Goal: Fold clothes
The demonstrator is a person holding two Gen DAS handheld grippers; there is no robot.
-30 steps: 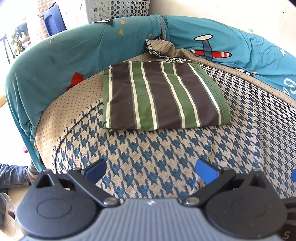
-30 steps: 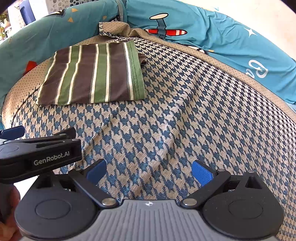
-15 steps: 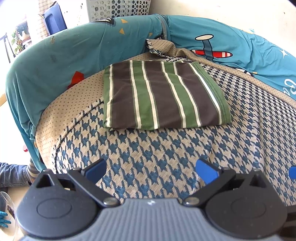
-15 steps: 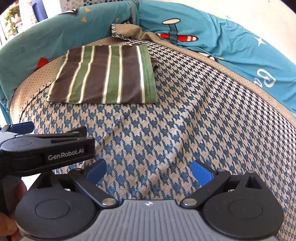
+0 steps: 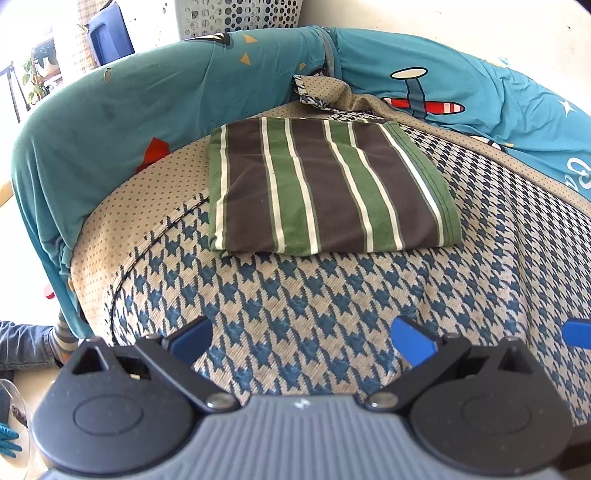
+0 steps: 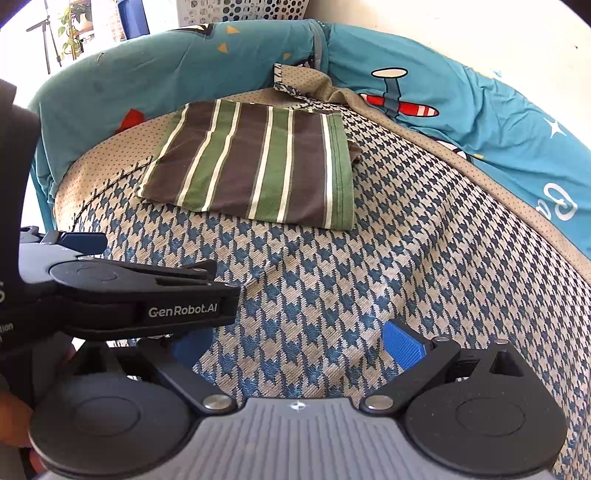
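A folded garment (image 5: 325, 188) with brown, green and white stripes lies flat on the houndstooth sofa seat (image 5: 332, 295), toward the back left corner; it also shows in the right wrist view (image 6: 255, 166). My left gripper (image 5: 301, 341) is open and empty, held over the seat's front well short of the garment. My right gripper (image 6: 295, 345) is open and empty, also over the front of the seat. The left gripper's body (image 6: 140, 291) crosses the left side of the right wrist view. A blue fingertip (image 5: 576, 332) of the right gripper shows at the right edge of the left wrist view.
Teal cushions with a plane print (image 5: 424, 96) line the sofa's back and left arm (image 5: 92, 122). A perforated laundry basket (image 5: 236, 14) and a blue bin (image 5: 110, 33) stand behind the sofa. A turned-up corner of the seat cover (image 5: 317, 92) sits behind the garment.
Both grippers have drifted slightly; the right wrist view has swung left, so the garment sits more central and the left gripper's body reaches further into that view. The garment has not moved.
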